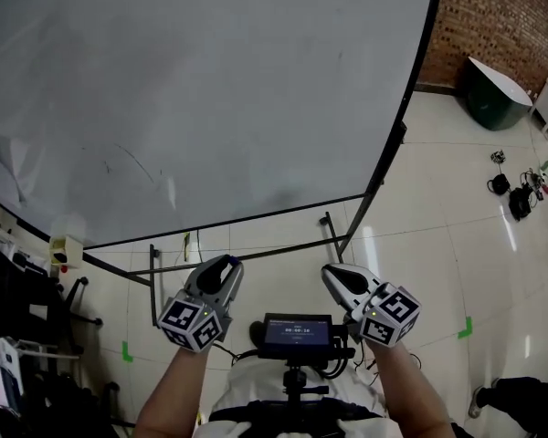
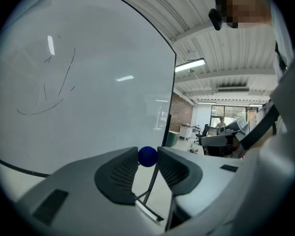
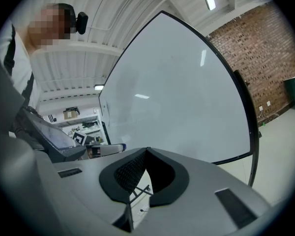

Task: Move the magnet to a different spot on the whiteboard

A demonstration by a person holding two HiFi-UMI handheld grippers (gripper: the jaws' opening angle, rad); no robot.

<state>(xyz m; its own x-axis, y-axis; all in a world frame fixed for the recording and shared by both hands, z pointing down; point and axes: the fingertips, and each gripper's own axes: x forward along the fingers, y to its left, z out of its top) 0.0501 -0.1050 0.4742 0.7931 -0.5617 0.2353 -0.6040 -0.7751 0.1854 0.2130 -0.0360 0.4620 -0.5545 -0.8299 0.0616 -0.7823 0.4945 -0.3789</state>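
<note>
Blue ball magnet (image 2: 147, 157) clamped in left hand-held gripper (image 2: 147, 152); right hand-held gripper (image 3: 146, 150) jaws together.

1 whiteboard (image 1: 210, 89), 1 blue magnet (image 2: 147, 156), 2 tools (image 1: 226, 265) (image 1: 336, 274), 1 small screen (image 1: 297, 333)

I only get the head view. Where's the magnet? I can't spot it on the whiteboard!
Observer: Check the left gripper view. A blue ball magnet is pinched between the fingers of the left gripper.
Child: What is the other one holding?
Observer: Nothing. The right gripper view shows the right gripper with its fingers closed together and nothing between them.
Child: Is anybody else in the room?
Observer: Yes. In the left gripper view, past the edge of the whiteboard, a person stands far off near the windows.
</note>
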